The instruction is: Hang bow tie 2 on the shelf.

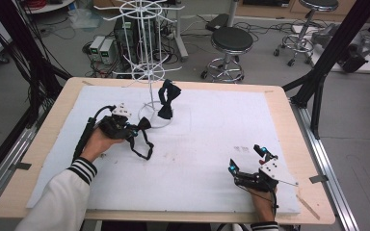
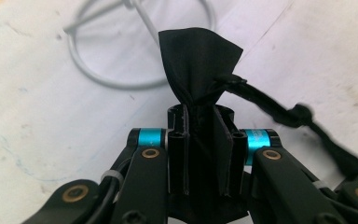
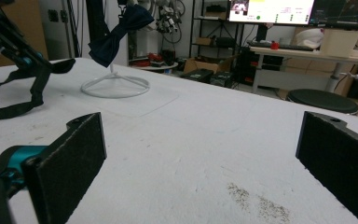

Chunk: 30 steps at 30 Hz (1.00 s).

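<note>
My left gripper (image 1: 136, 128) is shut on one wing of a black bow tie (image 1: 144, 123), lifted a little off the white mat. Its strap (image 1: 143, 150) hangs in a loop down to the mat. In the left gripper view the fabric (image 2: 200, 70) fans out from between the closed jaws (image 2: 200, 119) and the strap (image 2: 298, 116) trails right. A second dark bow tie (image 1: 167, 98) hangs on the white wire rack (image 1: 144, 53) just beyond. My right gripper (image 1: 245, 158) rests open near the front right, with nothing between its pads (image 3: 77, 154).
The rack's ring base (image 1: 150, 121) sits on the white mat (image 1: 207, 130) right beside the held bow tie. The wooden table edge (image 1: 289, 125) borders the mat. Stools (image 1: 231, 41) and cables stand on the floor behind the table.
</note>
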{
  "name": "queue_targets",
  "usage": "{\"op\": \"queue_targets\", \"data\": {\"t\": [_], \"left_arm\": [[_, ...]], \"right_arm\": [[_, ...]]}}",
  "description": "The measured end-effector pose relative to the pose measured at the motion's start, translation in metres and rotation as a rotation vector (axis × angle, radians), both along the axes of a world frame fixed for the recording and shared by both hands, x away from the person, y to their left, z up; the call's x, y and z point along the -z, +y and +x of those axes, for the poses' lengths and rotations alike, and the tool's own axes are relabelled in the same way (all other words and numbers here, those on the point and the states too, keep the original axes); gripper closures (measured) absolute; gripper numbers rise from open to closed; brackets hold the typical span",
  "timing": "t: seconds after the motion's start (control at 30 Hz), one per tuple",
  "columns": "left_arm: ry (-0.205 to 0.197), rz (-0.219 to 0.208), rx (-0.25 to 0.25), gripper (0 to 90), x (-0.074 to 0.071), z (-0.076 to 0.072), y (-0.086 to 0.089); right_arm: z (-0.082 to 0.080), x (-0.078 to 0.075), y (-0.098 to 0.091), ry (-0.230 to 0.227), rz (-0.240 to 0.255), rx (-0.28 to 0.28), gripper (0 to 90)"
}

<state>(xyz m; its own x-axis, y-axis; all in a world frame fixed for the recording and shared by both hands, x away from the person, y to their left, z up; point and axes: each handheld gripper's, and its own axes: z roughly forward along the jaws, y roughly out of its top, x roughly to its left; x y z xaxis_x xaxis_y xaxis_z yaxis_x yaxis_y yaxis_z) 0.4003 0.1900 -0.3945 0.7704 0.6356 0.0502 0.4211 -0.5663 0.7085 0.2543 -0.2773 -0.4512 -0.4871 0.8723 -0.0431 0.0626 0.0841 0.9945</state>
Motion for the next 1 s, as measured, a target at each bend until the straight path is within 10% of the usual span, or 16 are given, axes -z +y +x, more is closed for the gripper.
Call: {"op": "queue_targets", "data": {"t": [1.0], "left_arm": [[-0.156, -0.205, -0.031, 76.7, -0.054, -0.036, 0.047]], "right_arm": [[0.000, 0.000, 0.000, -0.006, -0.002, 0.005, 0.8]]}}
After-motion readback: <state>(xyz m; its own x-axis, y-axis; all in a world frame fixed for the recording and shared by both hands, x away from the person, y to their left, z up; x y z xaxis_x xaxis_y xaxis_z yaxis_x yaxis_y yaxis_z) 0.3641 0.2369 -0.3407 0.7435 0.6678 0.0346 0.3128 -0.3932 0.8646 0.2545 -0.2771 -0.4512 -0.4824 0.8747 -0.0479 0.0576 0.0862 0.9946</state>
